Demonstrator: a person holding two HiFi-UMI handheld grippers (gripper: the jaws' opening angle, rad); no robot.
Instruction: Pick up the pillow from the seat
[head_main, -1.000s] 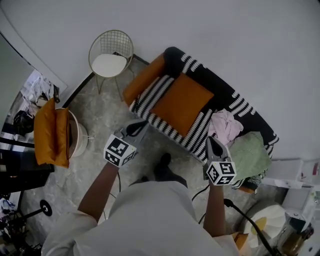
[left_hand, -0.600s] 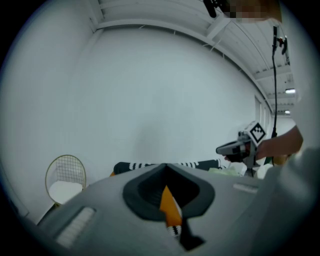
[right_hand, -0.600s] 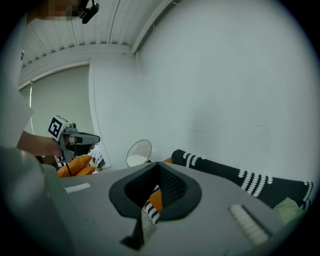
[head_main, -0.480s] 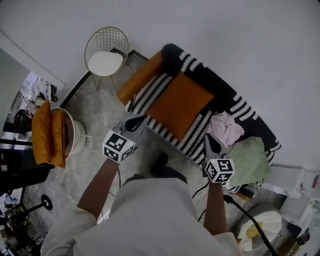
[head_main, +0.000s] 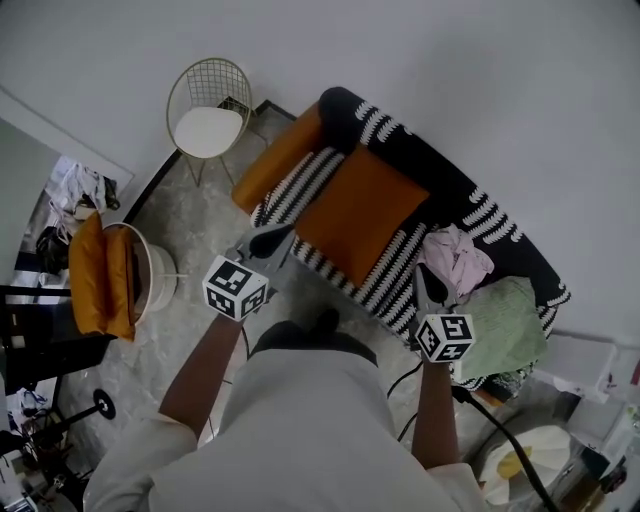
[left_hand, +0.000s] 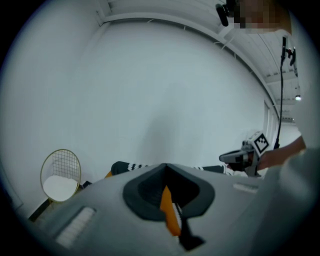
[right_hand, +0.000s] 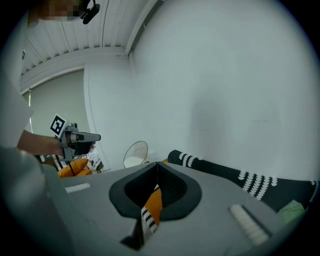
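Observation:
An orange square pillow (head_main: 362, 211) lies flat on the seat of a black-and-white striped sofa (head_main: 470, 212). A second orange cushion (head_main: 280, 157) leans along the sofa's left arm. My left gripper (head_main: 272, 240) hovers just off the sofa's front left edge, jaws shut and empty. My right gripper (head_main: 427, 288) is held at the sofa's front edge, to the right of the pillow, also shut and empty. Through the slit of each gripper's jaws a sliver of the pillow (left_hand: 167, 210) (right_hand: 152, 200) and striped fabric shows.
A wire chair with a white seat (head_main: 210, 110) stands left of the sofa. Pink cloth (head_main: 455, 256) and a green cloth (head_main: 505, 322) lie on the sofa's right end. A white round basket (head_main: 155, 268) with orange cushions (head_main: 100, 275) stands on the floor at left. A cable (head_main: 500, 440) runs at lower right.
The view has shifted slightly, and both grippers stay shut in front of the sofa. The left gripper has edged a little closer to the sofa's front edge.

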